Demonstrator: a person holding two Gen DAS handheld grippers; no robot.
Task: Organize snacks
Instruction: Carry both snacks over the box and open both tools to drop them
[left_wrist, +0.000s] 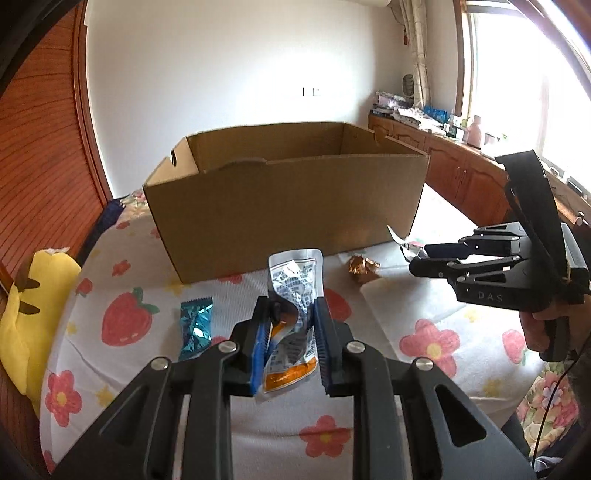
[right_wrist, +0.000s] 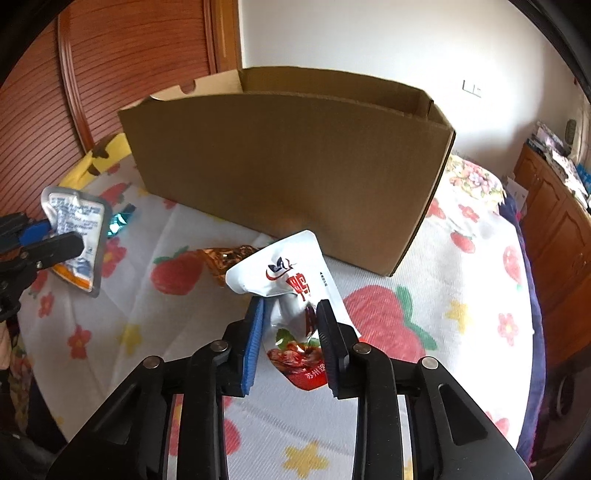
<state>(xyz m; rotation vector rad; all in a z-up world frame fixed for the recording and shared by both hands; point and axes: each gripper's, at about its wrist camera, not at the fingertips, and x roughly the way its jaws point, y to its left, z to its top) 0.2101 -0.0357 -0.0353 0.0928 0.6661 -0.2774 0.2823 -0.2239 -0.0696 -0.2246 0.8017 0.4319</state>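
Clamped in the left gripper (left_wrist: 291, 314): a crinkled silver-and-orange foil pouch (left_wrist: 293, 295). Pinched in the right gripper (right_wrist: 290, 315): a glossy white-and-red pouch (right_wrist: 291, 280). Beyond, open corrugated cardboard box (left_wrist: 288, 206) on strawberry-print quilted cover (left_wrist: 122, 321), white-walled room.

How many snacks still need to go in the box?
Nothing shows as done: the box hides its inside from both views. In hand: the left gripper pinches an orange packet, the right gripper a red packet. Left on the bed: a teal snack and a gold wrapper.
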